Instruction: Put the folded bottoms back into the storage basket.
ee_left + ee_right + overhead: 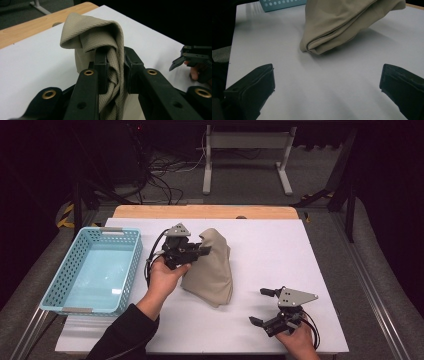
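Observation:
A folded beige cloth (212, 267) lies in the middle of the white table top (270, 250), with its far end lifted. My left gripper (202, 249) is shut on that raised end, and in the left gripper view the cloth (100, 32) bunches between the two black jaws and folds over their tips. My right gripper (261, 306) rests near the table's front right corner, jaws wide open and nothing between them. In the right gripper view the cloth's (342, 25) near corner still touches the table ahead of the open jaws.
A light blue plastic basket (62, 285) stands at the table's left edge; its rim (282, 3) shows at the top of the right gripper view. A wooden strip (200, 212) runs along the table's far edge. Cables and a stand's legs lie on the floor beyond.

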The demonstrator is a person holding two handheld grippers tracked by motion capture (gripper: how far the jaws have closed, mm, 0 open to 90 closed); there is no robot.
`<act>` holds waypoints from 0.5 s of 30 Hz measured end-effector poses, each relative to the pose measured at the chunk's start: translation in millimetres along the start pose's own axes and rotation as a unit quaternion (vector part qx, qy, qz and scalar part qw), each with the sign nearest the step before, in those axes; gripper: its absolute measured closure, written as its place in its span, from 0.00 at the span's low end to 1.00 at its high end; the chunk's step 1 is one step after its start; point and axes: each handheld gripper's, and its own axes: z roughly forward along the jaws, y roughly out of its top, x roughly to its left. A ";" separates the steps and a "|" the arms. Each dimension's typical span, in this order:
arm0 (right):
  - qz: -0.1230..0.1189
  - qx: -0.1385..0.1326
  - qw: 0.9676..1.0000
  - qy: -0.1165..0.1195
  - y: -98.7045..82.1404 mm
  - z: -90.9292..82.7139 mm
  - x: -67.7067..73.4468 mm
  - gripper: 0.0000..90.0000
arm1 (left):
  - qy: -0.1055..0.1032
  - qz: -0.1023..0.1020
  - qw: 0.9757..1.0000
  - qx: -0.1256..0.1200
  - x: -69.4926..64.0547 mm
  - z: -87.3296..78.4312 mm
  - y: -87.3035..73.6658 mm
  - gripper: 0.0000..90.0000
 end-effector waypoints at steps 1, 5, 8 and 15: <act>0.000 0.000 1.000 0.001 0.0 0.0 -0.1 0.00 | -0.002 0.000 1.000 -0.002 -1.0 -1.6 0.8 0.84; 0.001 -0.003 1.000 0.003 0.0 -0.2 0.1 0.00 | -0.002 0.006 1.000 -0.012 -3.5 -7.6 4.2 0.84; 0.000 -0.002 1.000 0.002 0.1 -0.5 0.1 0.00 | -0.001 0.007 1.000 -0.021 -5.7 -13.4 6.7 0.84; 0.002 -0.006 1.000 0.005 0.2 -1.0 0.1 0.00 | 0.007 0.011 0.999 -0.034 -7.9 -24.5 11.1 0.84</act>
